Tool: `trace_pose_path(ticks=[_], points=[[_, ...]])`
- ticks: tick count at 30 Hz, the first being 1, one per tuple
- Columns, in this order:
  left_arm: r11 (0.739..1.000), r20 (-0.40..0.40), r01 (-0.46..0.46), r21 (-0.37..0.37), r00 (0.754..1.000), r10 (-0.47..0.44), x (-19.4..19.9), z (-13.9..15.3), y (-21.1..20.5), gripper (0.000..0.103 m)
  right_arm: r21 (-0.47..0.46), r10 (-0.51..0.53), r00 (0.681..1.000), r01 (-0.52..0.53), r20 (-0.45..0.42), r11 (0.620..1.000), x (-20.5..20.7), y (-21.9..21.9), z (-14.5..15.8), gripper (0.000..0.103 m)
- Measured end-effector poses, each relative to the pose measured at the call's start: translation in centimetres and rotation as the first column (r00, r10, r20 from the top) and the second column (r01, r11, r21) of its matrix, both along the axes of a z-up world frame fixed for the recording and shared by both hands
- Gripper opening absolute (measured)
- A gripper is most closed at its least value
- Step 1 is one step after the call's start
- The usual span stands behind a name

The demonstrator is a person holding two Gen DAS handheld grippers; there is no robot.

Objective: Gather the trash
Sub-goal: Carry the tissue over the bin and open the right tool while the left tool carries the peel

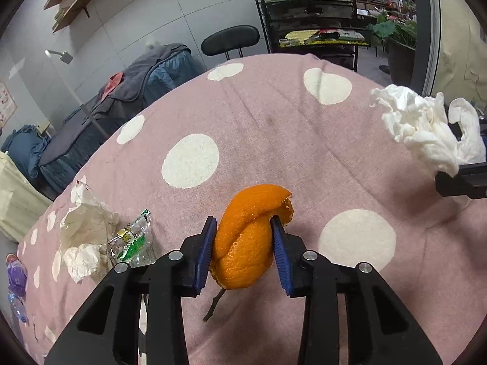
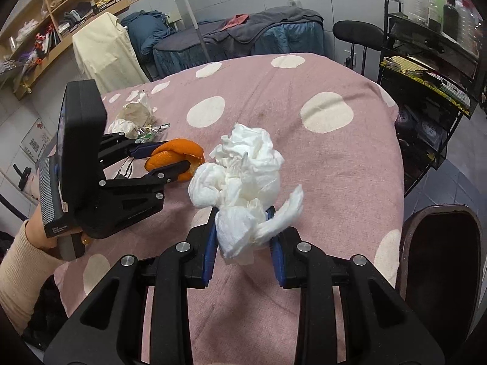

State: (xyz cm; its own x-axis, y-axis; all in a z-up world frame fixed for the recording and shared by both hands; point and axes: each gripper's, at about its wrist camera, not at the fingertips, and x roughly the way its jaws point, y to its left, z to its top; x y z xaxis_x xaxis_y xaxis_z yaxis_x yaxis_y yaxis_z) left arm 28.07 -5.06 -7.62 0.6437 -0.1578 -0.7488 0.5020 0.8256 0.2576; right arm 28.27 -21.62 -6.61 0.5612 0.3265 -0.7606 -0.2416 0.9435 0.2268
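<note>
With my left gripper [image 1: 243, 243] clamped on the orange peel [image 1: 248, 237] near the table's [image 1: 274, 115] left and my right gripper [image 2: 243, 237] holding the tissue wad [image 2: 240, 179] mid-table, risk: curled peel pops out, loose tissue tail snags.

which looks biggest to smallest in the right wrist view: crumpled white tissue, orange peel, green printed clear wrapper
1. crumpled white tissue, though nearest the camera
2. orange peel
3. green printed clear wrapper, farthest away
</note>
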Motion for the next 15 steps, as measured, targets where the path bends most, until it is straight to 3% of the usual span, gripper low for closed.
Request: trace_pose_path(ticks=[7,15], points=[[0.993,0.066,-0.034,-0.114,0.997,0.042,-3.5,2.5,-0.3,0.035,0.037,-0.042,0.998,0.04,0.043,0.998,-2.3,-2.6,0.4,0.031],[0.965,0.11,-0.081,-0.251,0.988,0.111,-7.0,4.8,-0.4,0.035,0.082,-0.109,0.992,0.104,0.063,0.991,-5.4,-6.2,0.2,0.031]])
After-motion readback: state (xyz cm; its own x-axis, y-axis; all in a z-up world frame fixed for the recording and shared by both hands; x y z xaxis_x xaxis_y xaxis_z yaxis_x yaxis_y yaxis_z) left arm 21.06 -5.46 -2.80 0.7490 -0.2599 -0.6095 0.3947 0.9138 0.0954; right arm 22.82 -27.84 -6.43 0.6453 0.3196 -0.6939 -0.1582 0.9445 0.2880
